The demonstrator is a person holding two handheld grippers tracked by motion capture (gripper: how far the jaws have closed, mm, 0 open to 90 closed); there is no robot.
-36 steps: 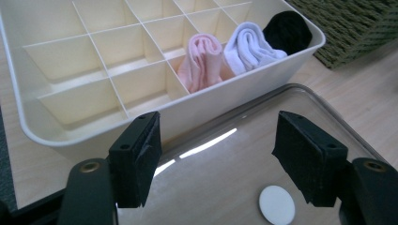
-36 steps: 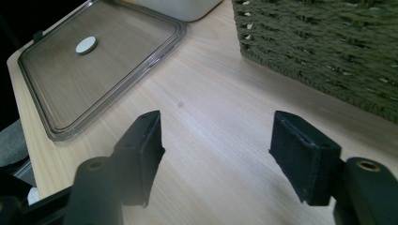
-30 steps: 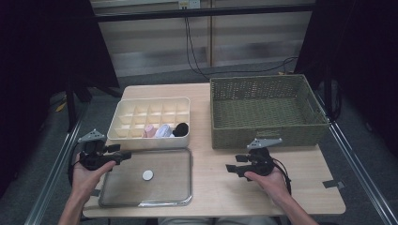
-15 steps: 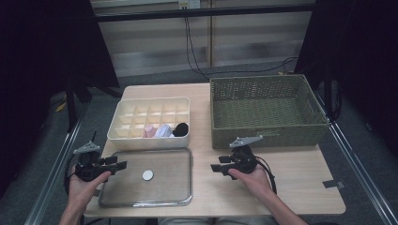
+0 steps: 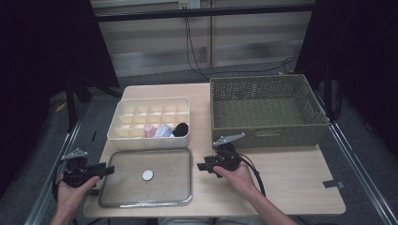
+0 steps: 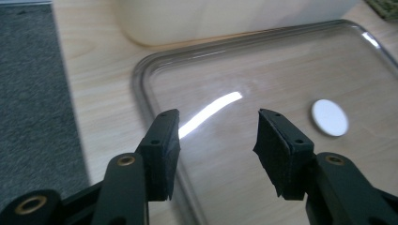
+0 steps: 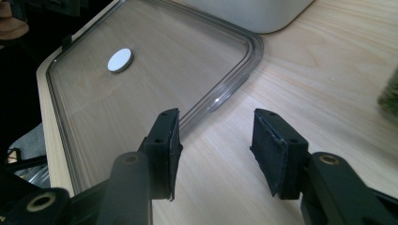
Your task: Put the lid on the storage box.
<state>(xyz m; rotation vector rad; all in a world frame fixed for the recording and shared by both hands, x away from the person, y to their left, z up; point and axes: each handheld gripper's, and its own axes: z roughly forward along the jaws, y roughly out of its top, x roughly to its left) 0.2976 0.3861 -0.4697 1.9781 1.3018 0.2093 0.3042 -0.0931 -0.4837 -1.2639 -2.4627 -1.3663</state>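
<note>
Both tools (image 5: 105, 169) (image 5: 202, 167) neared the clear lid (image 5: 164, 199), jaws closing; its edges faint.

No readable text, label, brand or number is showing on anything here. The small round white sticker (image 5: 148, 175) on the clear plastic lid (image 5: 117, 199) is showing blank.

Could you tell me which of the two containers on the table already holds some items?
The cream divided organiser box: bundles fill its front compartments, whereas the green wicker basket beside it looks empty.

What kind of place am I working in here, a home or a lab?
Most likely a lab recording bench: a wooden table with metal rails alongside, dark curtains at both sides, and cables hanging from a wall socket.
</note>
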